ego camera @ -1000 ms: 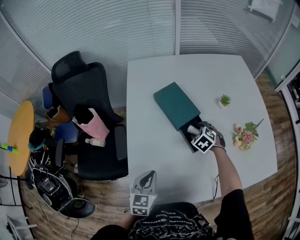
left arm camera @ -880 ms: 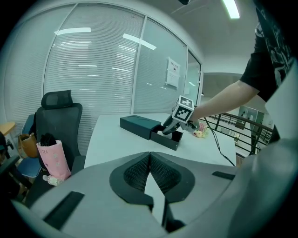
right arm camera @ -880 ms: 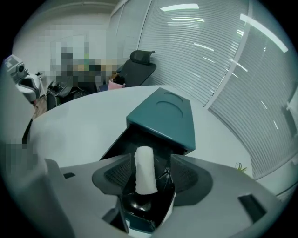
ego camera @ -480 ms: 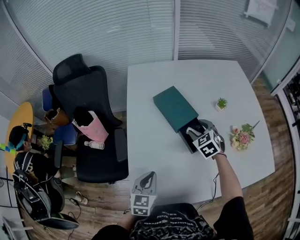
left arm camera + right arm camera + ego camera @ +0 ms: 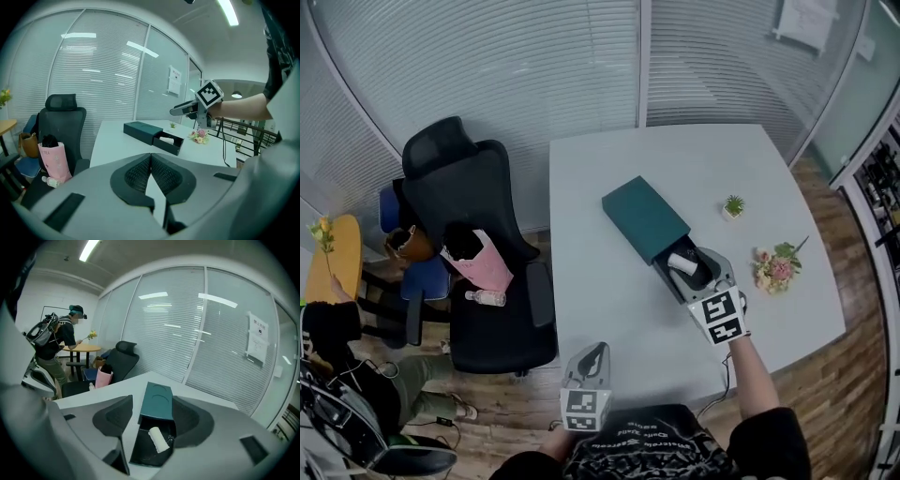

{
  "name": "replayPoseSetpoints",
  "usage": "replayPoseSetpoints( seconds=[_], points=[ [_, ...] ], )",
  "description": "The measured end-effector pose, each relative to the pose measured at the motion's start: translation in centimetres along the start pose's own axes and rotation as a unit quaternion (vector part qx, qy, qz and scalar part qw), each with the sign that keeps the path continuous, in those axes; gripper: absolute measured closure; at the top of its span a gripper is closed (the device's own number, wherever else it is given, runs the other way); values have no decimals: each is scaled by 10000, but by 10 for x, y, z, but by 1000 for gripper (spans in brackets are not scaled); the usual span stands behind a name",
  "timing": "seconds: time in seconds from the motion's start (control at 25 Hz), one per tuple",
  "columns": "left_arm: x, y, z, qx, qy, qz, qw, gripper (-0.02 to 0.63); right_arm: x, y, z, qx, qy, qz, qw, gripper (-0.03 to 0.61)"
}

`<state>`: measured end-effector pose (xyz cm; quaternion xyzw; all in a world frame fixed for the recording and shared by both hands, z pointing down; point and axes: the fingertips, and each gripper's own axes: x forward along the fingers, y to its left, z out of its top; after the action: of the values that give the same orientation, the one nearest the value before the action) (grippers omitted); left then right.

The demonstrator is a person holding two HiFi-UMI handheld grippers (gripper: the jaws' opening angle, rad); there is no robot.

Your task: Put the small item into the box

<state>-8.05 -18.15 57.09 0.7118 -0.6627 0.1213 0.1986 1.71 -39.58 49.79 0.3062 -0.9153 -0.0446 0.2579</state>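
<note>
— Where do we have the roll (image 5: 682, 263)?
— It lies on its side in the black drawer (image 5: 143, 455), which is pulled out of the green box (image 5: 644, 217) on our table (image 5: 609, 291)
— And our right gripper (image 5: 703, 266)?
— We hold it in the air over the drawer's near end, jaws wide apart with nothing in them; between them we look down on the roll
— The left gripper (image 5: 151, 158)?
— It hangs by our body, off the table's near edge, well apart from the box, jaws pressed together on nothing
— What else do we see?
— A small plant (image 5: 732, 205) beside the box, flowers (image 5: 775, 267) near the right gripper, and a black chair (image 5: 478, 225) with a pink bag (image 5: 480, 264) left of the table
</note>
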Motion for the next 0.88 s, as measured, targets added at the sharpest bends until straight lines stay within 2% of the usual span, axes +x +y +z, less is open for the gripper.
replayPoseSetpoints(
  seconds=[0.2,0.44,0.68,0.88],
  points=[
    [-5,-1,2,14,-81,-101,9999,595,-34,18,14,230,-384,-202,9988,308],
    [-13,-5,10,109,-244,-205,9994,595,-72,45,1,1005,-697,-439,9915,308],
    [-19,-10,14,178,-351,-369,9985,595,-106,74,-17,1280,-811,-673,9862,308],
    [-25,-20,14,269,-403,-551,9973,595,-123,103,-46,1327,-615,-878,9853,308]
  ],
)
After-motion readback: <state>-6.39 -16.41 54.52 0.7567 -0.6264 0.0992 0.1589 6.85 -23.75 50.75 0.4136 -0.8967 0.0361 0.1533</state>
